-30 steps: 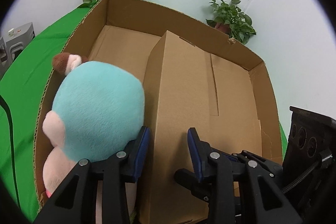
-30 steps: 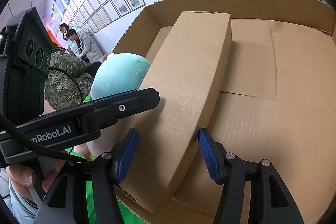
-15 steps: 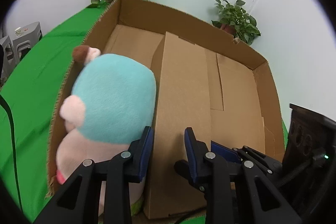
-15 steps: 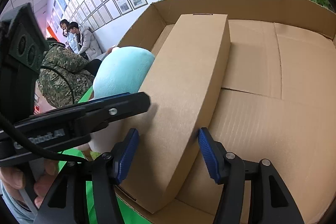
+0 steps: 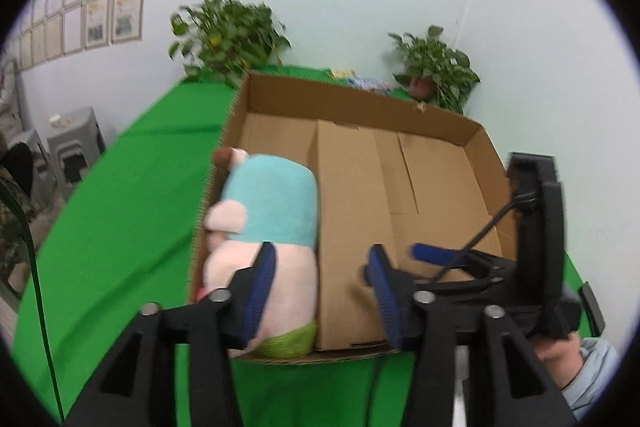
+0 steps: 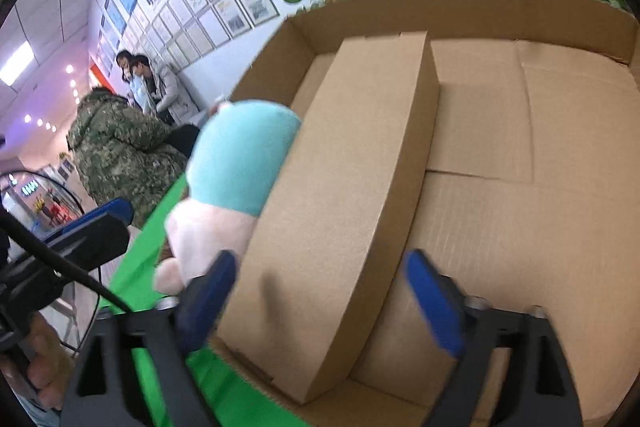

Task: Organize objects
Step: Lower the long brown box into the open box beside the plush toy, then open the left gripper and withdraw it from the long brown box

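Note:
A large open cardboard tray box (image 5: 352, 99) stands on the green table. Inside it, a long closed cardboard box (image 5: 348, 211) lies along the middle, and a plush toy (image 5: 272, 215) with a teal back and pink body is wedged between that box and the tray's left wall. My left gripper (image 5: 322, 291) is open and empty, held above the tray's near edge. My right gripper (image 6: 320, 295) is open and empty, its jaws on either side of the long box's (image 6: 340, 187) near end without touching. The plush (image 6: 240, 163) shows left of it.
Two potted plants (image 5: 228, 35) (image 5: 432, 67) stand by the white wall behind the tray. Grey stools (image 5: 72, 143) stand left of the green table (image 5: 120, 211). Several people (image 6: 120, 131) are by the wall with framed pictures at the left.
Both grippers have pulled back and up from the tray. The left gripper's jaws have opened wider and no longer touch the plush. The long box and plush stay in the tray.

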Demonstrator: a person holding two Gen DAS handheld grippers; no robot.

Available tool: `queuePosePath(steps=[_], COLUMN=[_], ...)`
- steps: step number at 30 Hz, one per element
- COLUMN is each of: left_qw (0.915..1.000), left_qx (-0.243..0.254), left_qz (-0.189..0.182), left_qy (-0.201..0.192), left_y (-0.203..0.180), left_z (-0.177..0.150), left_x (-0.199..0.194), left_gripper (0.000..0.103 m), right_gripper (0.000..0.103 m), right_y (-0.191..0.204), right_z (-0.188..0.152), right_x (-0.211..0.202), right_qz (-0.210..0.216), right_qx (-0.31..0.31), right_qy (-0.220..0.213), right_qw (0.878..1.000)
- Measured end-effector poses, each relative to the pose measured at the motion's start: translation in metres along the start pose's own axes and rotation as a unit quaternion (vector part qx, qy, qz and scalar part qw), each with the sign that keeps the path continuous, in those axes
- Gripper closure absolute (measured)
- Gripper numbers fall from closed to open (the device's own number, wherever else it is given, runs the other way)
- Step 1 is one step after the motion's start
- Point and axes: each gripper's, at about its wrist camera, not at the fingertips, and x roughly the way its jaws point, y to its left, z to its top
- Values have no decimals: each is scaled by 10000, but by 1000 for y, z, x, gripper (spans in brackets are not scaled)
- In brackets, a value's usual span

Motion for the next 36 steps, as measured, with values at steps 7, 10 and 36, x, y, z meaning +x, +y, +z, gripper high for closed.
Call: queuePosePath(steps=[7,10,36], left_qw=[9994,9992,9959], left_qx=[-92,-144,565], left_qz=[235,283,624], left_qy=[-251,-249,-316], left_y=[21,28,-44], left_z=[-9,-15,-68], left_x=[-27,-31,-10], left_gripper=[45,45,17], right_gripper=[1,1,7], right_y=[-2,-8,25], right_z=[-2,-4,-143], right_x=[-27,-22,-149], right_qz=[-55,-142,-1796], right_qx=[242,352,310], right_qy=[-210,-82,-1205], right_qw=[9995,9992,9758])
